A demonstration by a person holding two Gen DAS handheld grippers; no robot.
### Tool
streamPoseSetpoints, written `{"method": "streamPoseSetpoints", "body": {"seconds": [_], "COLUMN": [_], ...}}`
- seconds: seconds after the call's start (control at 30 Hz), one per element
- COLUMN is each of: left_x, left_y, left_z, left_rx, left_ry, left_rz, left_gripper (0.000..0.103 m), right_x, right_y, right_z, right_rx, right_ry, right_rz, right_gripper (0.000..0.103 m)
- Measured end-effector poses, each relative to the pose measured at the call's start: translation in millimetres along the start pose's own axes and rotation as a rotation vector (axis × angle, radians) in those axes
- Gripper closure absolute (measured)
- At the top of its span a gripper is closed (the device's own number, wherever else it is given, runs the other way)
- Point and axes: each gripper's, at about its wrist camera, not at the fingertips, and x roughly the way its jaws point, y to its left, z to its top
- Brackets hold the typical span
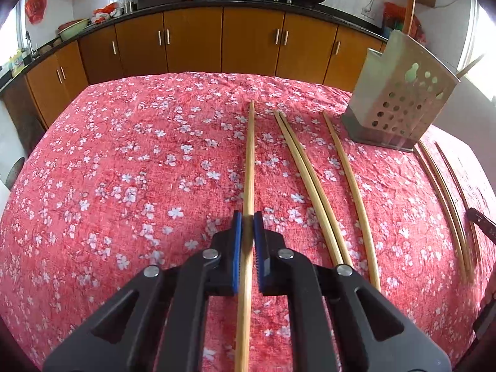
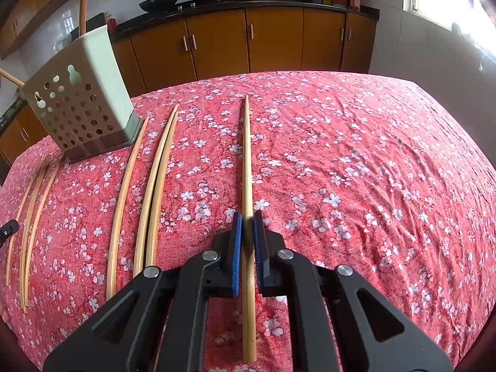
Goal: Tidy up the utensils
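Chopsticks lie in a row on a table covered with a red floral cloth (image 1: 124, 161), all running roughly parallel toward the far kitchen cabinets (image 1: 192, 43).

Left gripper (image 1: 247, 226): its blue-padded jaws are clamped on a single chopstick (image 1: 250, 155), which passes between the pads and extends both ahead of the fingertips and back under the tool. No gap shows between pad and wood.

Right gripper (image 2: 247, 226): its jaws are likewise pressed together on a separate chopstick (image 2: 247, 155), the stick again lying along the line of the fingers, its near end reaching back below the tool.

Between the two held sticks lie further loose ones. In the left wrist view, a touching pair (image 1: 297, 161) sits just to the right of the gripped stick, then a lone stick (image 1: 347, 167), then a looser group of three (image 1: 443, 192) at the right edge. None of these touch either tool.

Perforated metal utensil holder (image 1: 400, 99): it stands on the cloth at the far end of the row, beyond the loose sticks and well apart from both grippers. One long chopstick (image 1: 412, 0) rises from its top.
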Motion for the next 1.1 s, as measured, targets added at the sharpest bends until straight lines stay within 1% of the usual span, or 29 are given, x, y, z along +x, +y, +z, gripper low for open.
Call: {"method": "streamPoseSetpoints", "body": {"seconds": [0.13, 0.37, 0.6, 0.8, 0.93, 1.1], "left_x": [-4.7, -7.1, -6.3, -6.2, -7.3, -9.1], "left_y": [-1.0, -6.1, -4.0, -6.8, -5.0, -12.1], "left_z": [-7.0, -11.7, -10.7, -11.5, -12.3, -14.0], "left_rx": [0.016, 0.033, 0.021, 0.043, 0.042, 0.068], "left_ry": [0.002, 0.004, 0.004, 0.008, 0.018, 0.028], "left_rz": [-0.003, 0.026, 0.012, 0.027, 0.012, 0.043], "left_gripper": [0.093, 0.093, 0.094, 0.094, 0.094, 0.094], "right_x": [-0.2, 0.9, 0.1, -0.4, 0.2, 0.2], "right_y": [-1.0, 0.9, 0.8, 1.0, 0.4, 0.0], "right_z": [-0.7, 0.9, 0.2, -0.2, -0.1, 0.2], "right_rx": [-0.004, -0.003, -0.004, -0.008, -0.006, -0.008], "right_ry": [0.0, 0.001, 0.002, 0.003, 0.003, 0.004], "right_rz": [-0.004, -0.003, -0.003, -0.006, -0.003, -0.003], "right_gripper": [0.094, 0.094, 0.094, 0.094, 0.094, 0.094]}}
